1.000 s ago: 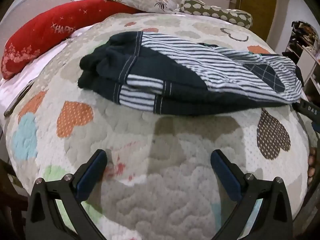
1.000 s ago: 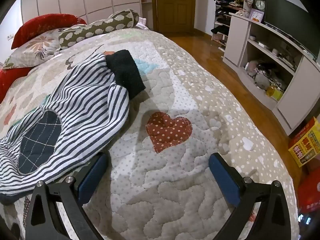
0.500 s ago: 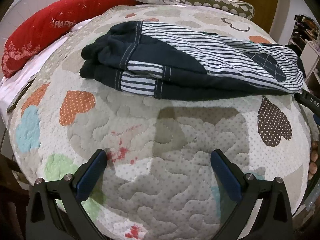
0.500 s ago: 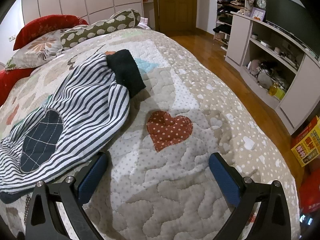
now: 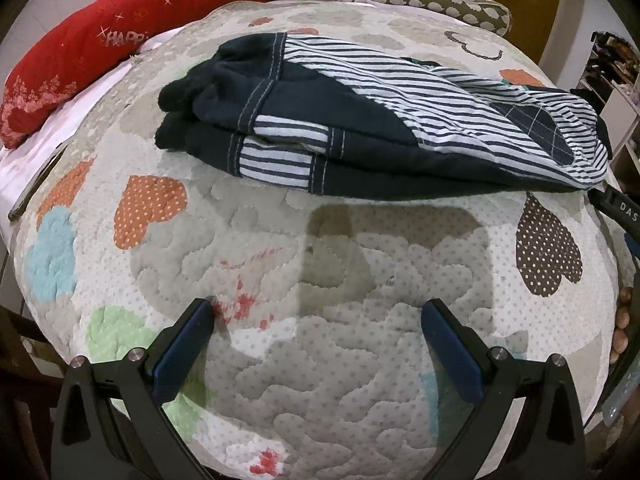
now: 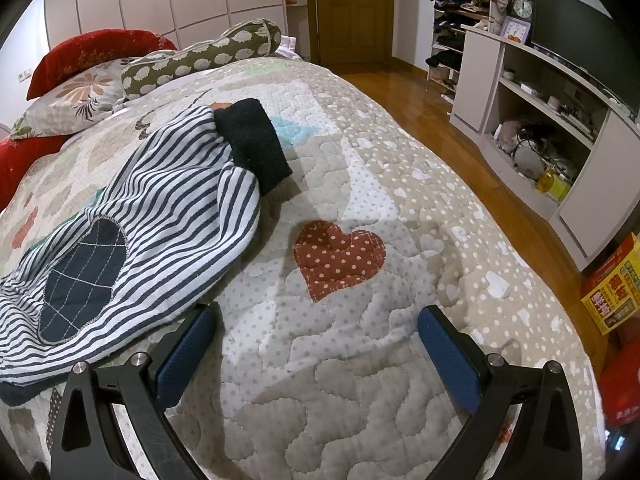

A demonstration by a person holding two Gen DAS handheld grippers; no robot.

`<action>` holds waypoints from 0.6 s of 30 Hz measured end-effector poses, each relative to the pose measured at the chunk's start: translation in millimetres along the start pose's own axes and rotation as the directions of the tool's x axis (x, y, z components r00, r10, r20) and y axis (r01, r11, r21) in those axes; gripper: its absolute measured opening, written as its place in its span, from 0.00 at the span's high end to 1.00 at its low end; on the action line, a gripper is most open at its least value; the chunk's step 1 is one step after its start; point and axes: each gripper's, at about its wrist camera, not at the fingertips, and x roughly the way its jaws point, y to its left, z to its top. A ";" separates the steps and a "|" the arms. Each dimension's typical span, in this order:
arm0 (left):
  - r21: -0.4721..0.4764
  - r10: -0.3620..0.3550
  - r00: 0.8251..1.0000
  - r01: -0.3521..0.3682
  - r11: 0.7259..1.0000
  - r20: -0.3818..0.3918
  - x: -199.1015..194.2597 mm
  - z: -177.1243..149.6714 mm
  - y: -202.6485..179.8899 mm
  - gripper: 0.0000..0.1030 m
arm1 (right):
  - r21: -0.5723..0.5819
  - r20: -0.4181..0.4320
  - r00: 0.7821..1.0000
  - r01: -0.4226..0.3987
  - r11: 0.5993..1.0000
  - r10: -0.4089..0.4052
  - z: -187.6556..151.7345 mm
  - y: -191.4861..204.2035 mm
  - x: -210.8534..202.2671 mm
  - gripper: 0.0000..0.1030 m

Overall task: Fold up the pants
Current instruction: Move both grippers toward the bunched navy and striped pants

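Note:
The pants [image 5: 360, 120] are navy with blue-white stripes and lie folded lengthwise on the quilted bed [image 5: 320, 280]. In the left wrist view they lie across the far middle, with the dark waistband end at the left. My left gripper [image 5: 318, 344] is open and empty, above bare quilt well short of them. In the right wrist view the striped leg with a navy knee patch [image 6: 132, 240] fills the left, with a dark cuff [image 6: 252, 144] at its far end. My right gripper [image 6: 316, 344] is open and empty, its left finger [image 6: 184, 352] beside the fabric's near edge.
Red, floral and olive pillows [image 5: 80, 60] line the head of the bed. A wooden floor [image 6: 460, 128], a white shelf unit [image 6: 540, 120] and a yellow box [image 6: 612, 292] lie right of the bed. The other gripper's edge [image 5: 616, 208] shows at the right in the left wrist view.
My left gripper has pulled back from the pants, so more quilt shows in front of them. The right gripper has barely moved. Both stay open.

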 end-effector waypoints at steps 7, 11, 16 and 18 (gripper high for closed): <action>0.012 -0.002 1.000 0.002 1.000 0.003 2.2 3.5 -1.7 0.00 | 0.003 -0.001 1.000 -0.006 1.000 0.006 0.8 -0.2 -1.0 0.00; 0.015 -0.001 1.000 0.001 1.000 -0.001 2.2 2.4 -0.9 0.00 | 0.011 0.001 1.000 -0.019 1.000 0.019 0.8 -2.2 -2.2 0.00; 0.076 0.034 0.999 -0.033 0.997 -0.004 -0.1 4.5 -7.9 0.00 | 0.019 0.000 0.999 -0.033 0.999 0.033 1.0 -3.9 -1.1 0.00; 0.077 -0.004 0.999 0.007 0.997 -0.045 -10.9 3.7 -0.6 0.00 | 0.013 -0.002 0.999 -0.037 0.999 0.037 0.2 -4.5 -1.2 0.00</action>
